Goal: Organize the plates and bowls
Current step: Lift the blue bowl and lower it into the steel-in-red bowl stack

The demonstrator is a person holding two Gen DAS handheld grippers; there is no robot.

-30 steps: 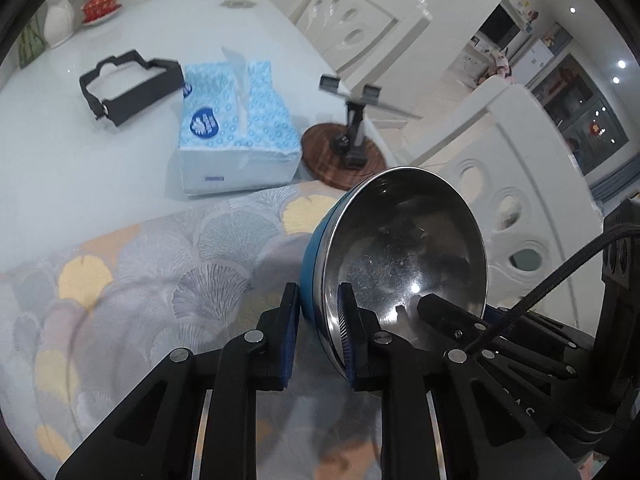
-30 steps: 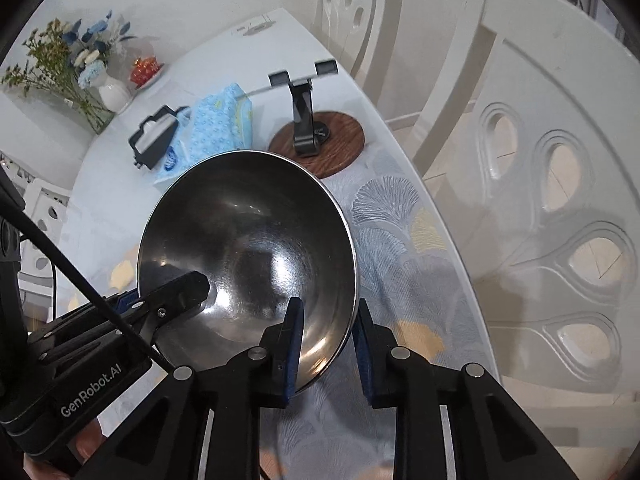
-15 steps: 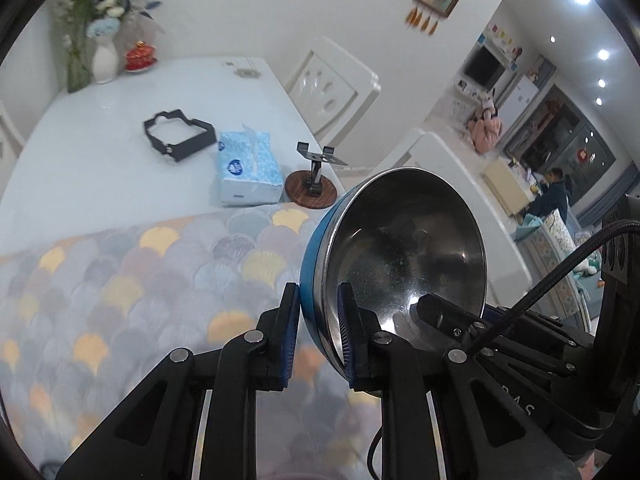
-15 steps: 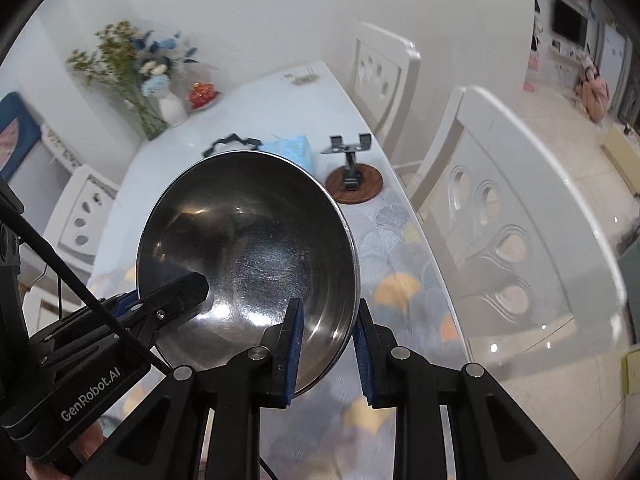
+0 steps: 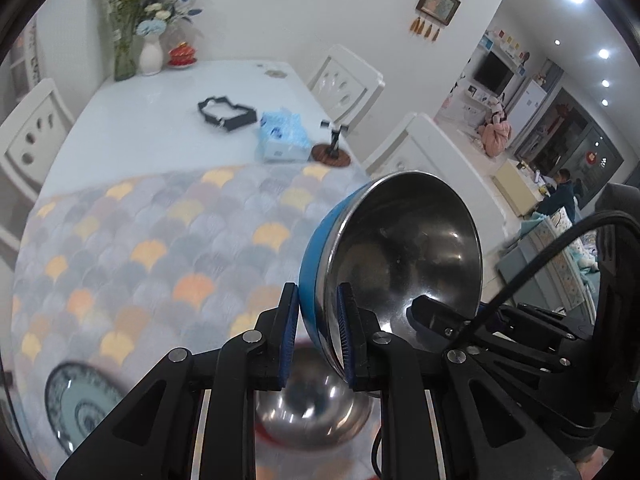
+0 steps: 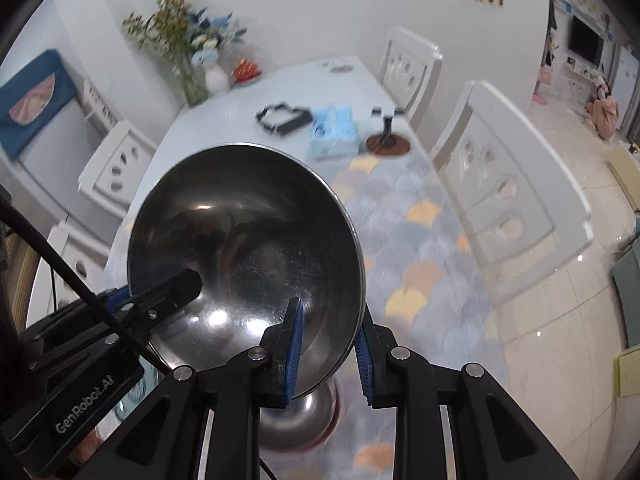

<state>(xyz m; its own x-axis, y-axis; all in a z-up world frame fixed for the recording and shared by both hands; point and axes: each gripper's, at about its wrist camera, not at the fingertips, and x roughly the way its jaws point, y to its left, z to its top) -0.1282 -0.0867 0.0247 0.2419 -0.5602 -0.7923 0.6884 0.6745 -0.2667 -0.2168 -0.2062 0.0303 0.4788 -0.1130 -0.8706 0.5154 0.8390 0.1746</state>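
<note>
A steel bowl with a blue outside (image 5: 400, 252) is held high above the table, tilted on edge. My left gripper (image 5: 318, 336) is shut on its left rim and my right gripper (image 6: 328, 354) is shut on its right rim; the bowl's inside fills the right wrist view (image 6: 244, 248). Below it a second steel bowl with a red outside (image 5: 312, 408) stands on the patterned mat and also shows in the right wrist view (image 6: 298, 420). A blue-patterned plate (image 5: 78, 404) lies at the mat's near left.
The fan-patterned mat (image 5: 160, 248) covers the near half of the white table (image 5: 160, 112). Farther back lie a tissue pack (image 5: 282, 140), a black frame (image 5: 226, 114) and a phone stand on a wooden disc (image 5: 332, 152). White chairs (image 6: 516, 184) line the right side.
Both grippers have risen and pulled back with the bowl. The table now lies much lower, and the second bowl and the plate have come into view.
</note>
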